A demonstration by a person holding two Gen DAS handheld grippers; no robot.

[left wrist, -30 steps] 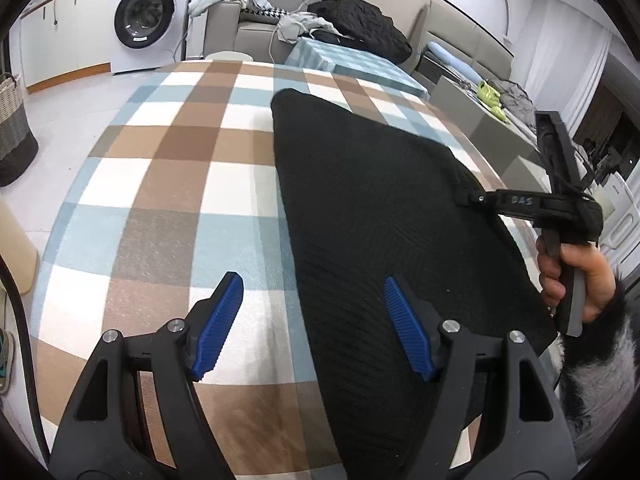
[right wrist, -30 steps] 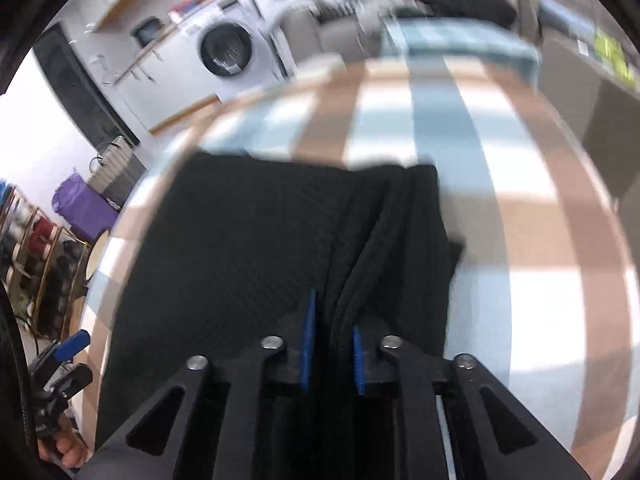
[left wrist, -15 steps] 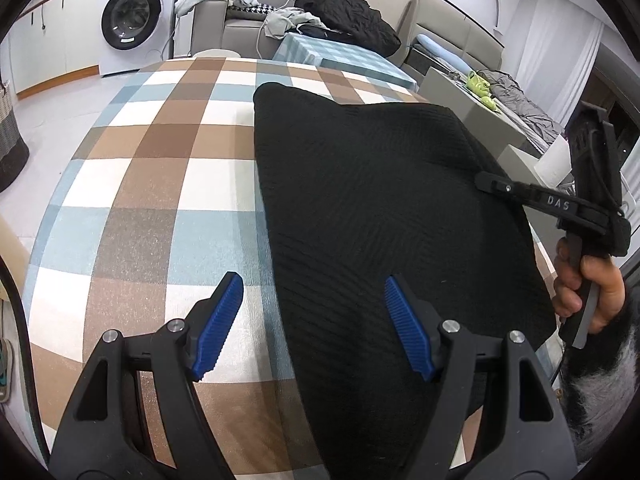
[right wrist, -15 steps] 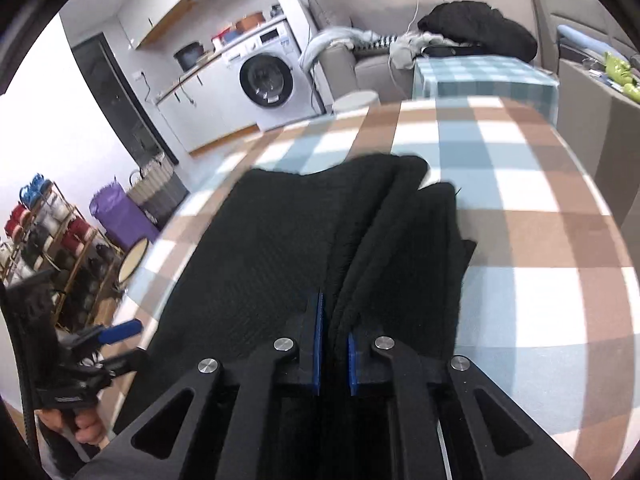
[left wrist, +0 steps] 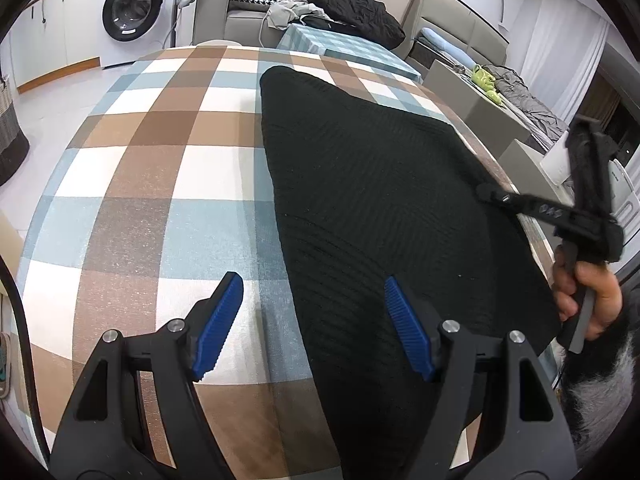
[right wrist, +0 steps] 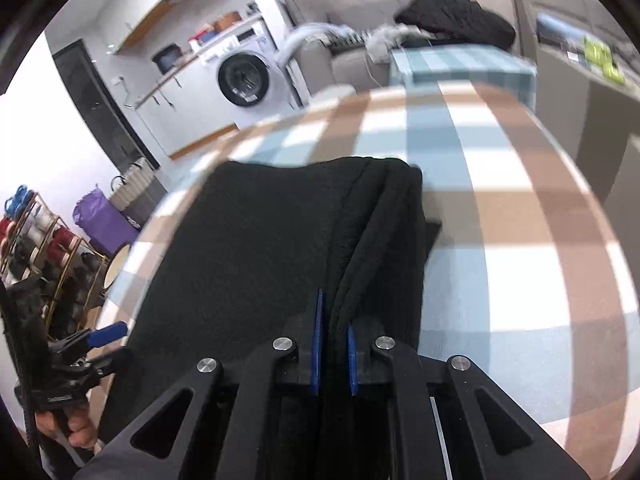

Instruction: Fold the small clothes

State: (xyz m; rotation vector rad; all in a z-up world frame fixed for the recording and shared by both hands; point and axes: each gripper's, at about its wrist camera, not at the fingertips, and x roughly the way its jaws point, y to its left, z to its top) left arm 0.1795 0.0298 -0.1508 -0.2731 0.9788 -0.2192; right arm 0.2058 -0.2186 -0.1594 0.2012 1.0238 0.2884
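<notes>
Item: black knit garment (left wrist: 384,216), lying flat on the checked bench (left wrist: 152,184). Right gripper (right wrist: 334,354) fingers pinched its bunched right edge; left gripper (left wrist: 312,324) fingers gaped wide, empty, near edge. Risk: thick knit slipping free mid-fold.

black knit garment (left wrist: 380,200) x1 | checked tablecloths x2: big (left wrist: 152,184), small (left wrist: 344,42) | washing machine (left wrist: 132,8) x1 | grippers x2: left (left wrist: 312,330), right (right wrist: 332,350) | green items (left wrist: 486,80) maybe x2, blurry
</notes>
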